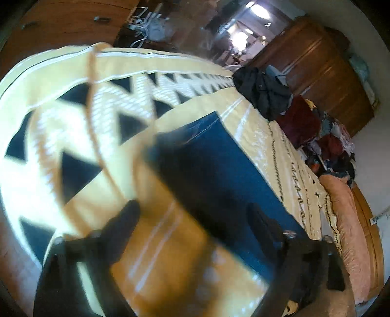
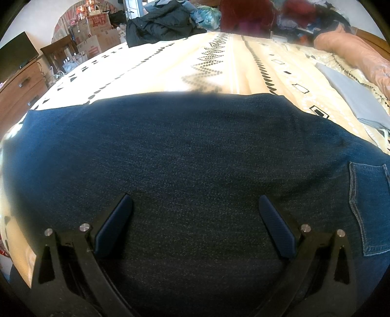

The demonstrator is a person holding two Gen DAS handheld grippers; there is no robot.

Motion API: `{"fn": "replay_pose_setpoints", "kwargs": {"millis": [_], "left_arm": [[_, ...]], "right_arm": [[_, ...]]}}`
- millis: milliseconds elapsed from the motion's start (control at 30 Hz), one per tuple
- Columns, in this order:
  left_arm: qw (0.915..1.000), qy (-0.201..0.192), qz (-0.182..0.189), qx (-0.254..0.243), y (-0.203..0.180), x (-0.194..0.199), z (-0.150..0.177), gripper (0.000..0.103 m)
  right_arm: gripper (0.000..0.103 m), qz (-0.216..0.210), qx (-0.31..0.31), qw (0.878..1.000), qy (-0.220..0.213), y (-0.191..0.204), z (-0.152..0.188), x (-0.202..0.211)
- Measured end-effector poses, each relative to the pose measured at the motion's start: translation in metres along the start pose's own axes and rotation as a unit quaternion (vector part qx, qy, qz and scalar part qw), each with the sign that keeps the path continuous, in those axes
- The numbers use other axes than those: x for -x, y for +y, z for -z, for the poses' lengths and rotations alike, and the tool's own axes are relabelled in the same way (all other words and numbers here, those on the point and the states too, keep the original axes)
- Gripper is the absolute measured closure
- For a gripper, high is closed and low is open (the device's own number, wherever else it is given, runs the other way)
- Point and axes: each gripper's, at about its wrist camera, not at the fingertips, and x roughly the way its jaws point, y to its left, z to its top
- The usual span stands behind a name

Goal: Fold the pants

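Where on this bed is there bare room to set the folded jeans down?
Bare bedspread lies between the jeans and the dark jacket. The far edge is crowded: jacket, clothes pile, pink pillow.

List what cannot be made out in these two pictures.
- Left wrist view: motion blur smears the left gripper and the jeans near it; contact unclear.
- Right wrist view: the jeans run off the lower and right edges; waistband hidden.
- Right wrist view: whether the right gripper touches the denim.
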Motion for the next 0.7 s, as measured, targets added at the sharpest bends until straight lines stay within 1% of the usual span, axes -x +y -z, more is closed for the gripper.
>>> {"fn": "replay_pose_setpoints", "kwargs": {"millis": [33,100,133,167,233,400,467,500,533,567,633,667,700], "left_arm": [[1.0,0.001,0.004,0.001,-0.001,-0.005,-0.005,0.028],[0.9999,0.003,0.009,0.012,-0.002,-0.012,-0.013,0.041],[0.9996,0.005,0.02,0.02,-0.003,-0.017,-0.017,0.041],[0.9995,0.01,0.019,0.022,-0.004,-0.022,-0.019,0.041],[0.9995,0.019,-0.001,0.024,-0.003,-0.035,-0.02,0.042],[0.9998,-0.002,-0.004,0.018,-0.002,-0.041,-0.022,0.039],[0.9998,-0.006,-0.006,0.018,-0.002,-0.05,-0.028,0.044],[0.9998,-0.009,-0.016,0.01,-0.004,-0.053,-0.03,0.07],[0.9993,-0.01,-0.035,-0.002,-0.007,-0.054,-0.029,0.093],[0.9995,-0.016,-0.028,-0.007,-0.009,-0.053,-0.028,0.094],[0.9977,-0.039,-0.032,-0.046,-0.027,-0.044,-0.027,0.096],[0.9951,-0.054,-0.03,-0.078,-0.043,-0.035,-0.024,0.096],[0.9921,-0.063,-0.027,-0.105,-0.058,-0.029,-0.022,0.097]], "right_arm": [[0.0,0.0,0.0,1.0,0.0,0.0,0.0,0.0],[0.0,0.0,0.0,1.0,0.0,0.0,0.0,0.0],[0.0,0.001,0.0,1.0,0.0,0.001,0.0,0.0],[0.0,0.001,0.0,1.0,0.0,0.001,0.0,0.0],[0.0,0.0,0.0,1.0,0.0,0.001,0.0,0.0],[0.0,0.001,0.0,1.0,0.0,0.001,0.0,0.0],[0.0,0.002,0.0,1.0,0.0,0.001,0.0,0.0],[0.0,0.002,0.001,1.0,0.0,0.001,0.0,0.001],[0.0,0.002,0.0,1.0,0.001,0.001,0.0,0.001],[0.0,0.004,0.001,1.0,0.002,0.002,-0.001,0.001],[0.0,0.011,0.005,1.0,0.013,0.005,-0.005,0.002],[0.0,0.013,0.005,1.0,0.023,0.006,-0.007,0.003],[0.001,0.012,0.002,0.999,0.041,0.006,-0.012,0.004]]}}
